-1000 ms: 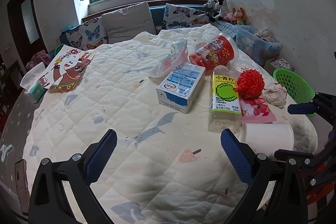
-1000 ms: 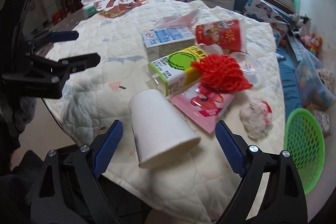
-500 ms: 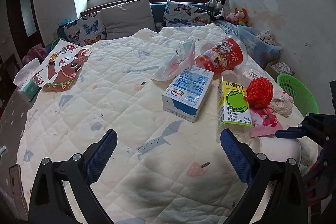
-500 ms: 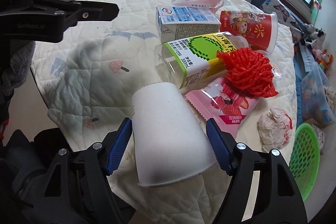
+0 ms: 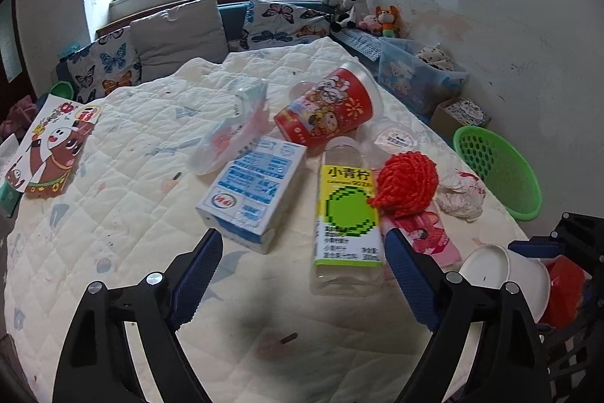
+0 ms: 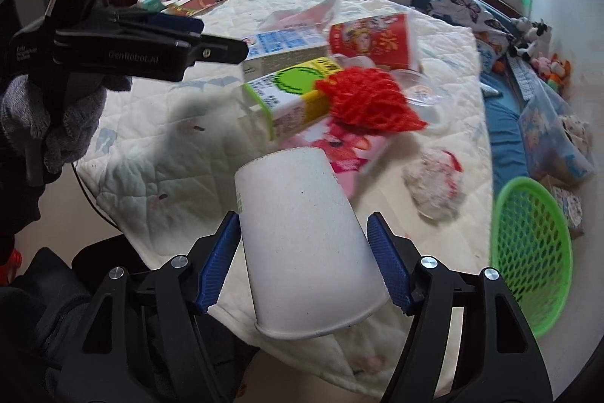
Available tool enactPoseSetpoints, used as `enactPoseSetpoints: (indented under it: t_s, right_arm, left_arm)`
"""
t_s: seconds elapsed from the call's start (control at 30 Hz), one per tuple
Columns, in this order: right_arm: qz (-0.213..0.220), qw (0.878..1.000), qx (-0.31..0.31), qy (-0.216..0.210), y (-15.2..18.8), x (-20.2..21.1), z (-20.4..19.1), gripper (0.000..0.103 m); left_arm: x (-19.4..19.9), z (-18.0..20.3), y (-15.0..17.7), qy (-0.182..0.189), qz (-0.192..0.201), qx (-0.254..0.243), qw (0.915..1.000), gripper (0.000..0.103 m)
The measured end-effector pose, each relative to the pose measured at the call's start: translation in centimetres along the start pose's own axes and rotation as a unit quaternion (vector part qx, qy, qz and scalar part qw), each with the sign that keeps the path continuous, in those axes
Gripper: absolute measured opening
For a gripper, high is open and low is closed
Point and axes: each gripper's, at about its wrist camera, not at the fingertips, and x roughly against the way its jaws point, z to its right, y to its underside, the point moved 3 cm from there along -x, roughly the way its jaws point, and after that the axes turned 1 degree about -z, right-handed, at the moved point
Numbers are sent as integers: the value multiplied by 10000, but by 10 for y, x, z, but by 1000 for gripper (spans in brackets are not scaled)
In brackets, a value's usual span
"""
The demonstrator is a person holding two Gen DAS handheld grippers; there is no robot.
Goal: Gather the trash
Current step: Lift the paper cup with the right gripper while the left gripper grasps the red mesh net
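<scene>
The right gripper [image 6: 304,261] has just closed its jaws onto the white paper cup [image 6: 302,237] at the table's near edge, so that's the first piece of trash grabbed. The left gripper [image 5: 302,267] has narrowed a bit but stays open and empty, closing in on the bottle [image 5: 347,214]. The green basket [image 6: 528,252] waits on the floor beyond, probably next stop.
</scene>
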Motion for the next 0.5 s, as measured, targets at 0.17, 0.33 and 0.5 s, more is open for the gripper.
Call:
enactPoseSetpoints:
  t_s: [0.17,0.33,0.5]
  right_arm:
    - [66,9991,-356,203,9,11,29,69]
    - [165,9969,-678,354,17,20,57,69]
    - [203,9951,-863,440,22,24,81,69]
  left_arm:
    - [-12,36,-11,287,7,-329,9990,83]
    - [-33,64,-26,484,-82,-596,9970,82]
    - [-59,76,-36,488,-286,-725,9958,76]
